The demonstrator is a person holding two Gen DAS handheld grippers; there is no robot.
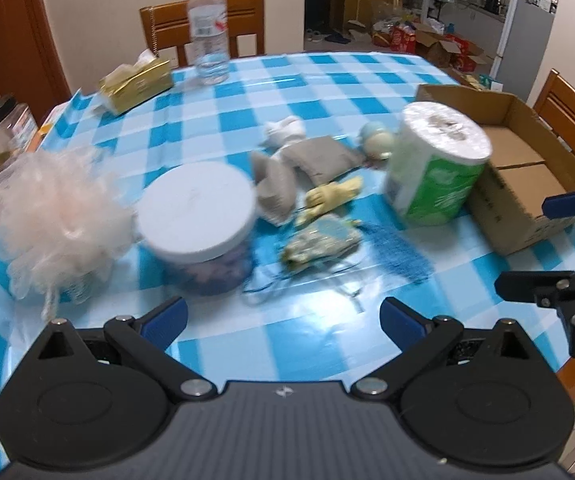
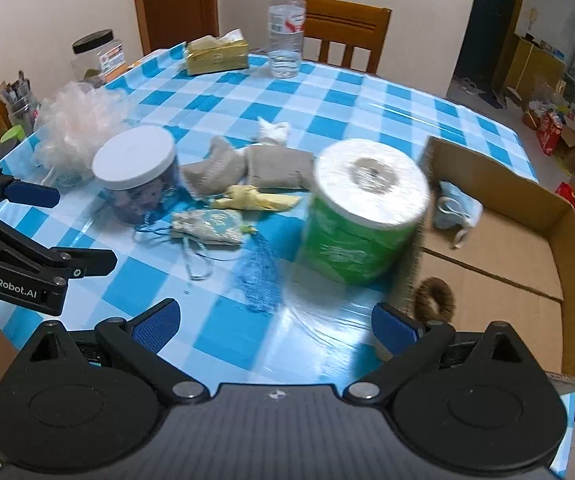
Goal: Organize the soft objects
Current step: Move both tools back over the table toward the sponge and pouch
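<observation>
Soft things lie mid-table: grey socks (image 1: 287, 172) (image 2: 247, 166), a white sock (image 1: 285, 130), a yellow sock (image 1: 333, 194) (image 2: 257, 199), a patterned face mask (image 1: 321, 242) (image 2: 209, 226), a blue mesh cloth (image 1: 399, 250) (image 2: 257, 276) and a pink bath pouf (image 1: 57, 216) (image 2: 79, 128). An open cardboard box (image 1: 527, 184) (image 2: 507, 240) at the right holds a blue mask (image 2: 457, 208) and a brown ring (image 2: 433, 298). My left gripper (image 1: 283, 318) is open and empty at the near edge. My right gripper (image 2: 273, 324) is open and empty, facing a green-wrapped paper roll (image 2: 361, 212) (image 1: 435, 166).
A white-lidded jar (image 1: 199, 226) (image 2: 137, 174) stands beside the pouf. A water bottle (image 1: 207, 26) (image 2: 285, 28), a gold tissue pack (image 1: 137, 82) (image 2: 217, 55) and a black-lidded jar (image 2: 97, 58) stand at the far side. Wooden chairs (image 1: 203, 24) surround the checked table (image 1: 215, 120).
</observation>
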